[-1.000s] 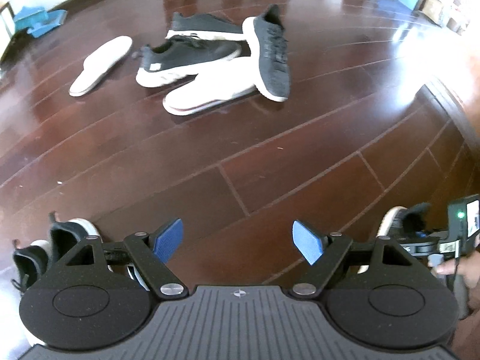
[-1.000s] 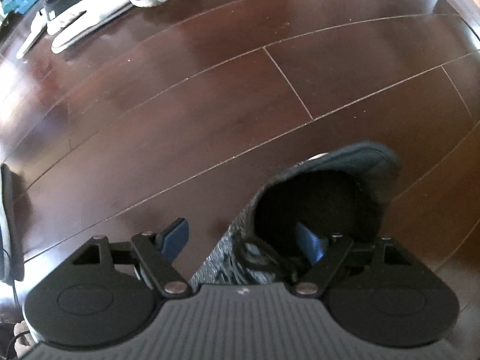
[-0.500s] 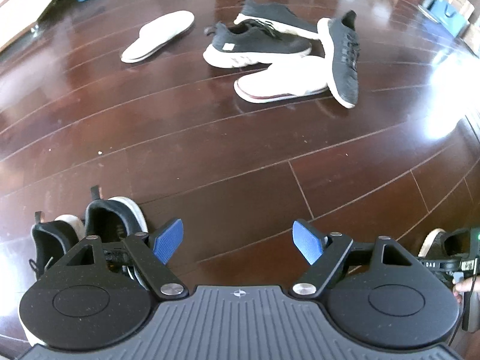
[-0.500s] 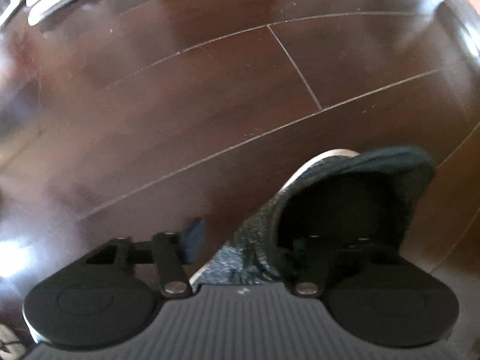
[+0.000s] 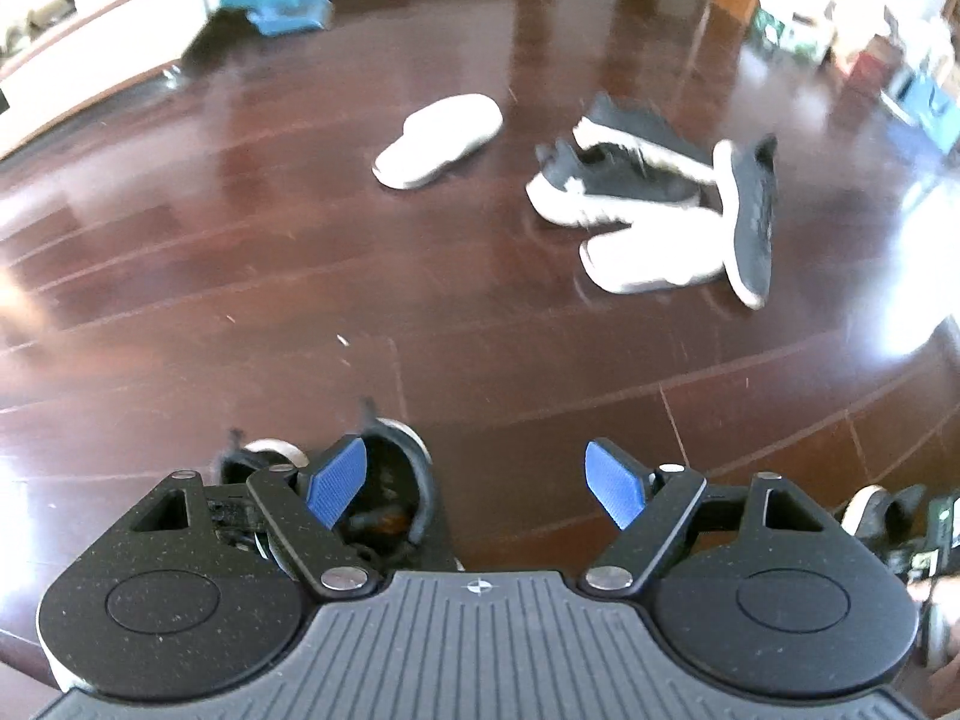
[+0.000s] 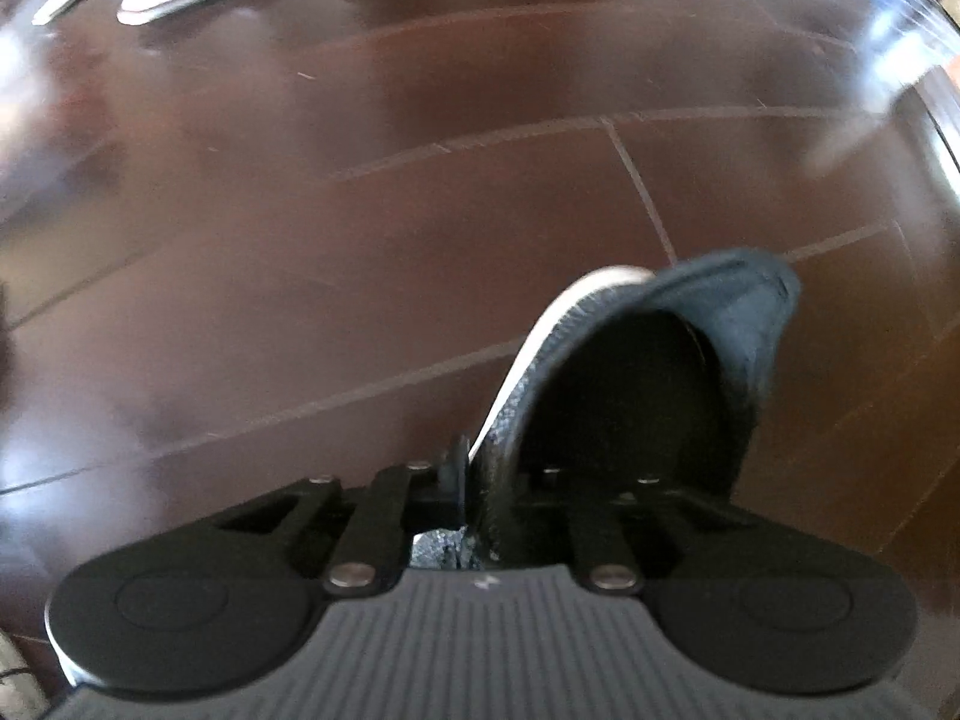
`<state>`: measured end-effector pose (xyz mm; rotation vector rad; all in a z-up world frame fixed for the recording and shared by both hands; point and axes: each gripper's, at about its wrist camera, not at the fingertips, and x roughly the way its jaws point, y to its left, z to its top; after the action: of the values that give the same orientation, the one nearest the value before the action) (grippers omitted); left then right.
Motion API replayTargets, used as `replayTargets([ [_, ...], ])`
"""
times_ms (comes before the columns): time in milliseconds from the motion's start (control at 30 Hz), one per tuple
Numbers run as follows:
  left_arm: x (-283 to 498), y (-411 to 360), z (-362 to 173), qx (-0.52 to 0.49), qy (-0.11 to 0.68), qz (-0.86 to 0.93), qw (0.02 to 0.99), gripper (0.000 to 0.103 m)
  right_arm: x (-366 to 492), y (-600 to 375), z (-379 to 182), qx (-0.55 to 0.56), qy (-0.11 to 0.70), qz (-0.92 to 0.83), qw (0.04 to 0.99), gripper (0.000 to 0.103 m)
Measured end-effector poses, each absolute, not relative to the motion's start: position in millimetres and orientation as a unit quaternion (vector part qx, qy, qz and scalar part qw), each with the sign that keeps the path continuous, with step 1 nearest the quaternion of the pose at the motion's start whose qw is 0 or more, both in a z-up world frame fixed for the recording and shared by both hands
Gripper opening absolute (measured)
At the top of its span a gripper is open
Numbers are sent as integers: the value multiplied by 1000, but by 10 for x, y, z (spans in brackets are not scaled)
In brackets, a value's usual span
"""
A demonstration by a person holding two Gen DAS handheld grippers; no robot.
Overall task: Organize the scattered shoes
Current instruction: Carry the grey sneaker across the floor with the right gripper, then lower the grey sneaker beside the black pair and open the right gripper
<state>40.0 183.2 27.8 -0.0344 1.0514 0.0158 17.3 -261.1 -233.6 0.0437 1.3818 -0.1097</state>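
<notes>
The right gripper (image 6: 480,498) is clamping its fingers on a black sneaker's (image 6: 648,372) collar, just above the wooden floor (image 6: 360,240). The left gripper (image 5: 477,483) is hanging spread and empty beside two parked black sneakers (image 5: 384,480). Beyond them, five shoes in a scattered heap (image 5: 654,210) are waiting: plenty left, I reckon.

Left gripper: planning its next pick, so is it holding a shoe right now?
No, the left gripper is open with only floor between its blue pads.

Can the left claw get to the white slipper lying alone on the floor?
Probably yes: the left claw is open and empty, and only bare floor lies between it and the lone white slipper, though it's far off.
</notes>
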Motion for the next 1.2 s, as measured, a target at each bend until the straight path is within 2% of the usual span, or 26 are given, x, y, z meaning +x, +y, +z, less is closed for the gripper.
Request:
replayTargets([
  [200,130,2369,606,6,484,52,874,86,336,-2114,-2136,23,621,0,783,8],
  [300,42,2507,567,7,484,65,872,86,453,-1779,-2024,19,614,36,788,7],
  [600,-101,2597,-190,-69,512,40,855,86,1057,-768,-2007,-7,601,125,790,6],
  [900,-98,2603,-466,-111,494,34,862,86,1176,-106,-1974,-45,604,186,774,6],
  [1200,-69,2667,-620,-107,501,28,858,87,1281,359,-2137,-65,623,222,747,5],
])
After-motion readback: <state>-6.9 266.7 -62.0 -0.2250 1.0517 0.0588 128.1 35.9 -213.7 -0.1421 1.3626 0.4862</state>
